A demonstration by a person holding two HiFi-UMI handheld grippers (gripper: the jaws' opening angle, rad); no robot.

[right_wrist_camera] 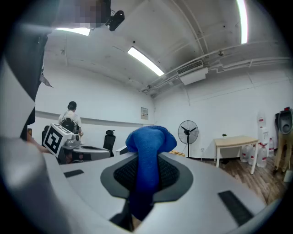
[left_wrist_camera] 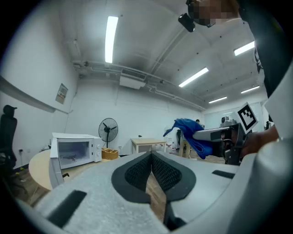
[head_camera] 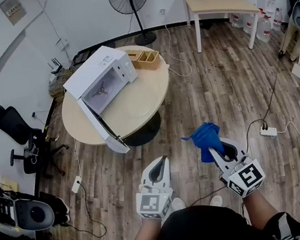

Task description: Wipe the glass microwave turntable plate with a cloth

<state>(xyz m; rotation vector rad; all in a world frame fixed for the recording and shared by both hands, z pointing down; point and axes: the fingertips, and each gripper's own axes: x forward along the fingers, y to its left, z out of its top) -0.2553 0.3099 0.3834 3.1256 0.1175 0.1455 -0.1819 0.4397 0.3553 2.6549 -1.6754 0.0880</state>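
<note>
A clear glass turntable plate [head_camera: 139, 104] lies faintly visible on the round wooden table [head_camera: 155, 84], just right of the white microwave [head_camera: 100, 76], whose door hangs open. I stand well back from the table on the wood floor. My right gripper [head_camera: 216, 148] is shut on a blue cloth [head_camera: 205, 138] that bunches above its jaws; in the right gripper view the cloth [right_wrist_camera: 147, 160] fills the gap. My left gripper [head_camera: 158, 169] is shut with nothing in it, its pads [left_wrist_camera: 137, 171] meeting at the tip. From the left gripper view the microwave [left_wrist_camera: 75, 153] stands far off.
A wooden box [head_camera: 145, 59] sits on the table behind the microwave. A standing fan [head_camera: 130, 0] and a small desk [head_camera: 216, 3] are at the back. Office chairs [head_camera: 18, 130] crowd the left wall. Cables and a power strip [head_camera: 268, 131] lie on the floor at right.
</note>
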